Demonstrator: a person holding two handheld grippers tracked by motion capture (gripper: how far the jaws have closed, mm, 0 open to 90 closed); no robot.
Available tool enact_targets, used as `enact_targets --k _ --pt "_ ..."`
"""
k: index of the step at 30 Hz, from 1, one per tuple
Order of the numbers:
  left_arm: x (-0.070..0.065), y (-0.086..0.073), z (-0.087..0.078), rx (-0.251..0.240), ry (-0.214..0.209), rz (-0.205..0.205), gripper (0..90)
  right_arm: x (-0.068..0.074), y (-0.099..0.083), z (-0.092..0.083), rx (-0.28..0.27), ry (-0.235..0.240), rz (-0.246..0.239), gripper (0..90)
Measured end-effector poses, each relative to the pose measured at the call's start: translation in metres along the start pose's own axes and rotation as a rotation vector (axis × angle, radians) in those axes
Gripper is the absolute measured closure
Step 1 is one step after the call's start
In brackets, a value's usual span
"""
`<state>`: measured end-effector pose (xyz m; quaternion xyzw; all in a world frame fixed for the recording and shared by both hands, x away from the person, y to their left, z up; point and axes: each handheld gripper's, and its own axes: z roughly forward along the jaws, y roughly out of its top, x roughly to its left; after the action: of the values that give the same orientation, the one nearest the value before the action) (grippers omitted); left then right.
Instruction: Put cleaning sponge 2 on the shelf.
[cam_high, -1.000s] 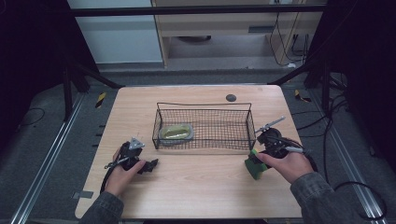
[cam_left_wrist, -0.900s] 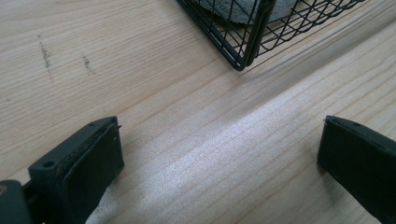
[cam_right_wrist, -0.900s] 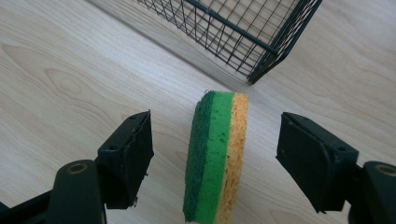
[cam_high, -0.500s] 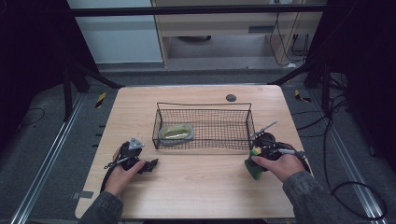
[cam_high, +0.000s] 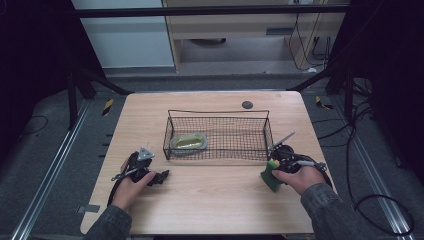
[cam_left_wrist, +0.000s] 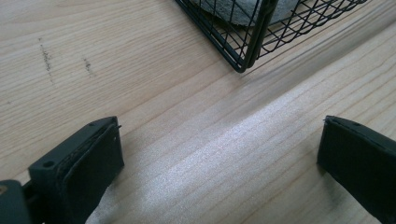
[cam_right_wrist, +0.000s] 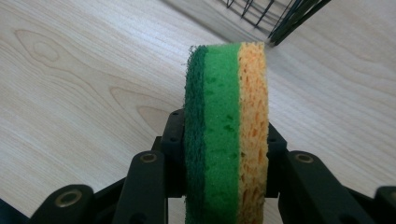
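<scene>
Bare table (cam_high: 215, 200) (wire basket (cam_high: 218, 134) beyond)

— Where does the black wire-mesh basket (cam_high: 218, 135) sit?
— Mid light wooden counter (cam_high: 210, 200), a grey oval dish (cam_high: 188, 142) in its left end.
— And the green-and-yellow layered sponge (cam_high: 271, 174)?
— Just off the basket's front right corner, on the counter; a small dark round disc (cam_high: 247, 104) lies behind the basket.

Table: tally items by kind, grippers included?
Wire basket: 1
Grey-rimmed sponge inside the basket: 1
Green-and-yellow sponge clamped in the right gripper: 1
Dark round disc behind the basket: 1
Grippers: 2, the left gripper open over bare wood
Total: 6
</scene>
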<state>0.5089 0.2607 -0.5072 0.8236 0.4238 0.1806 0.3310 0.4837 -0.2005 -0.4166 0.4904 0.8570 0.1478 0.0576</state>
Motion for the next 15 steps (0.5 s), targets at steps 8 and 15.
enact_targets --k 8,15 --pt "0.000 -0.001 0.000 -0.004 0.000 0.002 0.0 -0.019 -0.001 -0.035 -0.083 -0.025 0.015 64.2" --pt "0.001 -0.002 0.000 -0.015 -0.002 0.010 0.0 -0.043 -0.001 -0.052 -0.129 -0.048 0.032 64.4"
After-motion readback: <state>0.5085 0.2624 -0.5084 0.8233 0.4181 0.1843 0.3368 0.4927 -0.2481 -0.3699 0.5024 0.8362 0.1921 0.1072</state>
